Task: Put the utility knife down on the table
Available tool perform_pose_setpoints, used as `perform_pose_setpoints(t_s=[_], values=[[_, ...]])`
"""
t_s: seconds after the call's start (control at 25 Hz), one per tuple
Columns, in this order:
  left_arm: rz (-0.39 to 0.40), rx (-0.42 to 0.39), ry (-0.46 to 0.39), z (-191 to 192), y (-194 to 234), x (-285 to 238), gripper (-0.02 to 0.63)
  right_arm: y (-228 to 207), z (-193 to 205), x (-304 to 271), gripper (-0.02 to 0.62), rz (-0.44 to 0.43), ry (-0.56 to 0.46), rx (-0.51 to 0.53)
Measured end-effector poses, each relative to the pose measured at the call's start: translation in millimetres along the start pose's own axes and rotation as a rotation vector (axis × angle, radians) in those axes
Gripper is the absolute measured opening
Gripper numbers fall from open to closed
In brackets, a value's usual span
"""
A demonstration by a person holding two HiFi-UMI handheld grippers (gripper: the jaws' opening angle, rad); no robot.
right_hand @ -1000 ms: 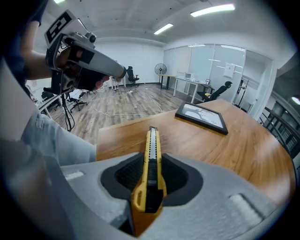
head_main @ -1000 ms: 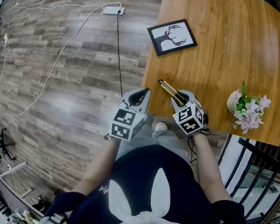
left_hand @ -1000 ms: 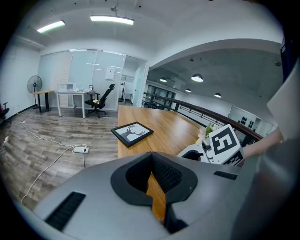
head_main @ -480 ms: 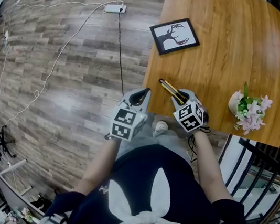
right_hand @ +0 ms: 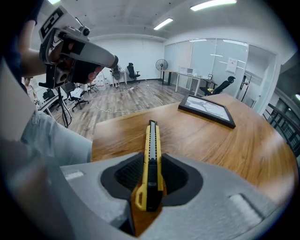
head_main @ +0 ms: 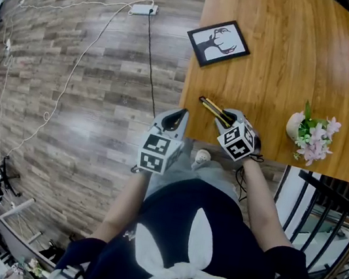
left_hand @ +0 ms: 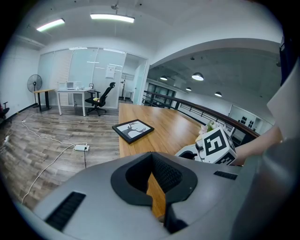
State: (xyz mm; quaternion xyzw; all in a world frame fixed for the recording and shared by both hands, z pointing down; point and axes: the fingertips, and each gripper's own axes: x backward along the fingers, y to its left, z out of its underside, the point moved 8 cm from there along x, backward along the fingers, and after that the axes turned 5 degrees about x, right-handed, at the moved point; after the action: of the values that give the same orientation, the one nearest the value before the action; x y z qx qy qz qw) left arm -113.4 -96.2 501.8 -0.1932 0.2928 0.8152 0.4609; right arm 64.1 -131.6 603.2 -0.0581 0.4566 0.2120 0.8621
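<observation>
Almost nothing has moved since a second ago; the right tongs [head_main: 226,120] stay clamped on the utility knife [right_hand: 150,154], poised over the table [head_main: 289,49] near its edge; release still pending; the left tongs [head_main: 177,117] are closed, empty, beside the table.

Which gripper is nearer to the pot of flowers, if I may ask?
Right. The right gripper, holding the utility knife, is over the table, between the pot of flowers and the left gripper, which hovers at the table's corner.
</observation>
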Motion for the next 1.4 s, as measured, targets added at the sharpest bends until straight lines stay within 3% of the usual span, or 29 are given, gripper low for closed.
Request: perform_pose_setpoints(t_s=[0.48, 0.64, 1.16, 1.4], values=[[0.006, -0.003, 0.009, 3.1, 1.2, 2.4, 0.017, 0.5, -0.1, -4.7, 0.121, -0.001, 0.038, -0.021], [0.006, -0.002, 0.009, 3.7, 0.0, 2.6, 0.017, -1.3, 0.8, -3.4, 0.155, 0.011, 0.027, -0.071], [-0.008, -0.013, -0.018, -0.6, -3.8, 11.3, 0.017, -10.4, -23.4, 39.1, 0.167, 0.083, -0.131, -0.178], [-0.010, -0.022, -0.037, -3.6, -11.2, 13.6, 0.017, -11.1, -36.9, 69.5, 0.104, 0.141, -0.235, -0.205]])
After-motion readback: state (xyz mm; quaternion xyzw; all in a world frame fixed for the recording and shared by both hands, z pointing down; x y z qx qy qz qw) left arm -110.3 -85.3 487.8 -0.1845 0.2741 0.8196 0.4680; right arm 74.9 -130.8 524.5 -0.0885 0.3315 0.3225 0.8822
